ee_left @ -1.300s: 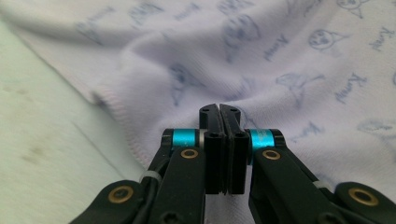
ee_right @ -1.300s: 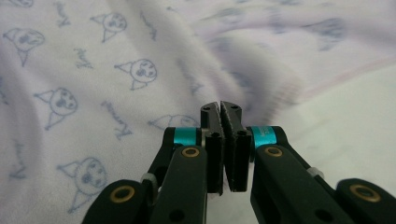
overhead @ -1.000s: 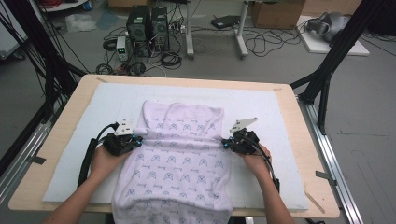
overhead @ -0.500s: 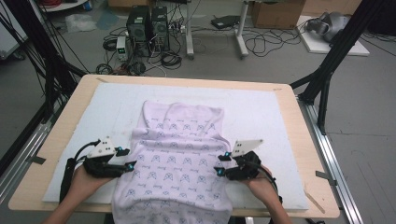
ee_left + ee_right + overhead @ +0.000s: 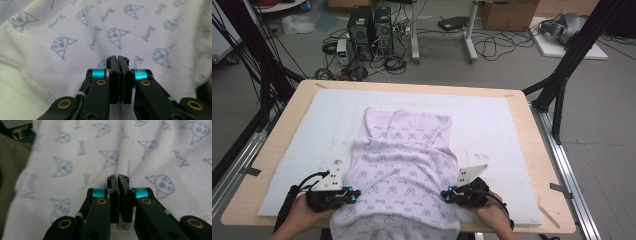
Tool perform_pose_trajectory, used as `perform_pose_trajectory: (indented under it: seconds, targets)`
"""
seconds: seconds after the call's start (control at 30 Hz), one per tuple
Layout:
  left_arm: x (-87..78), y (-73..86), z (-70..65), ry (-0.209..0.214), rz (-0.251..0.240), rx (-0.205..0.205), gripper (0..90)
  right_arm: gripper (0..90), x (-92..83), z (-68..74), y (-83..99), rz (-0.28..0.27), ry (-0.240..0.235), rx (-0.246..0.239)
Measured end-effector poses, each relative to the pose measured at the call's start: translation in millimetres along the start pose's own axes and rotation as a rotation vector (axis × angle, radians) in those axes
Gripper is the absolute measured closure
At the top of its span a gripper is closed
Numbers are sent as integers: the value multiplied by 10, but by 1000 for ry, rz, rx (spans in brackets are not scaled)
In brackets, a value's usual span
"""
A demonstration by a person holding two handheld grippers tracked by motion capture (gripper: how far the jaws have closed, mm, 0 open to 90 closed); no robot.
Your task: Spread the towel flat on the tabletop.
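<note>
Patterned white towel spread on the bench's white pad, near end hanging over the edge, left tool and right tool at its side hems, jaws just closed, no cloth visibly pinched.

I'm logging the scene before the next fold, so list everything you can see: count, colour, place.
patterned cloth: one, pale lilac with blue cartoon faces, middle of the pad, near end hanging over the table's near edge
foam pad: one, white, covering most of the table
table: one, light wood top
computer towers: two, black, on the floor beyond the table
cables: several, black, on the floor
left gripper: one, black with blue rings, at the cloth's left edge, jaws shut, just closed
right gripper: one, same colours, at the cloth's right edge, jaws shut, just closed
hands: two, at the near edge
</note>
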State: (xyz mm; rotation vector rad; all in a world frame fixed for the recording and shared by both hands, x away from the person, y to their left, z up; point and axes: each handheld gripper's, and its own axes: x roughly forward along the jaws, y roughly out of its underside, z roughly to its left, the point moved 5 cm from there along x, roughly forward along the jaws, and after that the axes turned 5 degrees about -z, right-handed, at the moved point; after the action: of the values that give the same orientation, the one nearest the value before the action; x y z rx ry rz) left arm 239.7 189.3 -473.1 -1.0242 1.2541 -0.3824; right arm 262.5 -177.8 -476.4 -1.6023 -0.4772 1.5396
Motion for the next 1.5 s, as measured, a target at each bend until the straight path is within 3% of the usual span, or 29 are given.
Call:
perform_pose_trajectory:
  seconds: [0.03,0.07,0.13,0.2,0.23,0.27,0.3,0.37,0.43,0.5,0.53,0.6,0.67,0.77,0.8,0.83,0.87,0.9,1.0,1.07,1.1,1.2,1.27,1.3,1.33,1.43,1.5]
  targets:
    - [0,0,0,0,0,0,880,883,-21,73,14,2,-16,-8]
    - [-94,33,-163,38,-13,8,878,883,-44,166,26,0,-39,-11]
    - [-180,39,-281,94,-31,10,838,877,-117,354,23,-15,-70,-36]
    - [-194,-6,-262,74,-29,6,655,825,-202,426,-62,-73,-53,-51]
    - [-194,-6,-262,74,-29,6,613,779,-228,400,-114,-94,-41,-52]
    - [-185,-43,-217,47,-31,25,599,730,-228,343,-152,-90,-17,-54]
    - [-144,-123,-105,8,-49,13,586,711,-209,272,-173,-78,6,-56]
    - [-84,-173,-2,-19,-49,2,559,642,-129,146,-164,-51,16,-41]
    - [-5,-168,61,-14,-36,-11,589,625,-25,57,-113,-19,13,-21]
    - [98,-112,72,4,10,-16,681,659,80,20,-43,17,2,-19]
    - [137,-74,58,8,22,-3,777,720,88,15,-37,-8,11,-25]
    - [127,-64,53,5,0,7,881,842,72,3,-32,-2,1,-13]
    - [86,-35,27,16,-3,-20,891,858,63,27,-24,3,-3,-28]
    - [-8,-9,-51,43,-9,-18,893,865,19,115,-12,7,-41,-30]
    - [-78,2,-101,57,-15,-1,892,862,-10,155,-15,2,-46,-39]
    - [-131,9,-141,71,-24,-2,896,845,-66,225,-30,-33,-55,-48]
    - [-169,12,-151,60,-30,1,881,799,-119,257,-46,-62,-71,-35]
    - [-188,14,-136,47,-27,3,808,769,-160,261,-66,-88,-89,-16]
    - [-147,1,-38,10,-7,-8,651,706,-203,115,-87,-67,3,-20]
    - [-74,-2,6,-1,2,-5,650,667,-169,-6,-77,-52,46,1]
    - [-26,9,9,1,17,-5,662,660,-136,-48,-63,-37,55,8]
    - [20,10,11,-2,10,5,864,678,4,-124,-5,18,76,1]
    - [13,10,2,0,14,13,884,825,8,-145,-8,3,82,9]
    - [0,17,-9,5,14,11,887,881,-1,-142,-7,11,63,9]
    - [-22,33,-24,14,15,8,888,885,-9,-135,-6,18,65,-14]
    - [-134,97,-102,32,12,3,888,888,-73,-91,20,48,79,-21]
    - [-185,120,-123,33,2,1,885,887,-129,-76,55,33,79,-7]
